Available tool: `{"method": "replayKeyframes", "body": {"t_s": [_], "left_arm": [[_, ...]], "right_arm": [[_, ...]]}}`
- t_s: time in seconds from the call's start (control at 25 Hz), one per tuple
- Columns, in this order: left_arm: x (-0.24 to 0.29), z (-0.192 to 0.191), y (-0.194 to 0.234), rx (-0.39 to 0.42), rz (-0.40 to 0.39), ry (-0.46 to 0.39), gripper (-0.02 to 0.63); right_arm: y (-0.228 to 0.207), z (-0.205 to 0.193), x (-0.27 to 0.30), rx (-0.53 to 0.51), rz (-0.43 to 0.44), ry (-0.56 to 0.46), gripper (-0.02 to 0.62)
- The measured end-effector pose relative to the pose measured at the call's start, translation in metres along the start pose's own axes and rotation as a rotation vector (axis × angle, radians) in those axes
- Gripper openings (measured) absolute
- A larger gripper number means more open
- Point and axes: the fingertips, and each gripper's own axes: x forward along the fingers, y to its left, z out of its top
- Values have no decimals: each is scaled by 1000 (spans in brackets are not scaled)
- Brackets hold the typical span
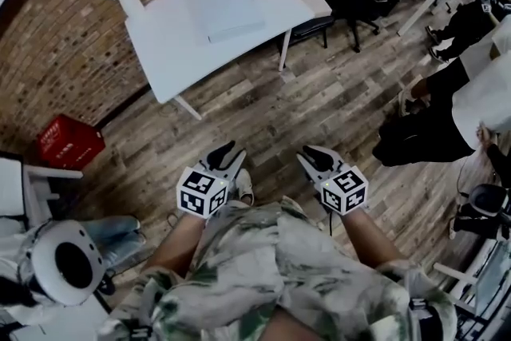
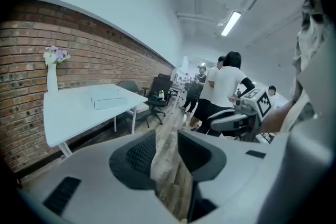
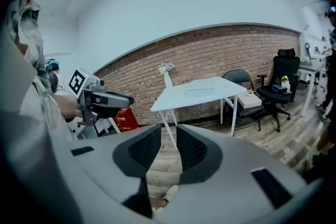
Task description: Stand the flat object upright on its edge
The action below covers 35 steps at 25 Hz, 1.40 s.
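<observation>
The flat box (image 1: 227,12) lies on its broad face in the middle of the white surface (image 1: 172,52), not on edge, so standing it up looks left to do. The left hand-held gripper (image 1: 230,154) and right hand-held gripper (image 1: 313,157) hang well apart from that surface, jaws spread and empty.

camouflage shirt (image 1: 263,267) (green-grey blotches); white left claw (image 1: 233,153), right claw (image 1: 313,156)

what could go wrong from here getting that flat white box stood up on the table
The flat white box lies flat on the white table; set on a thin edge, it may slide or topple back. The vase at the table's corner could be knocked while reaching across.
</observation>
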Motion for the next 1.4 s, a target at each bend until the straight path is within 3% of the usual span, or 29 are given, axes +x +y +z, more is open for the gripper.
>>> {"method": "replayKeyframes", "body": {"t_s": [0.36,0.72,1.0,1.4], "left_arm": [[26,48,106,26,-71,10,123],[53,59,150,-55,-84,27,123],[102,88,183,-71,-10,18,123],[191,160,242,-122,107,17,126]], "right_arm": [[-25,64,84,34,-79,-20,90],[-55,90,132,67,-87,4,89],[-121,116,171,66,-27,6,89],[-231,190,242,43,114,43,98]]}}
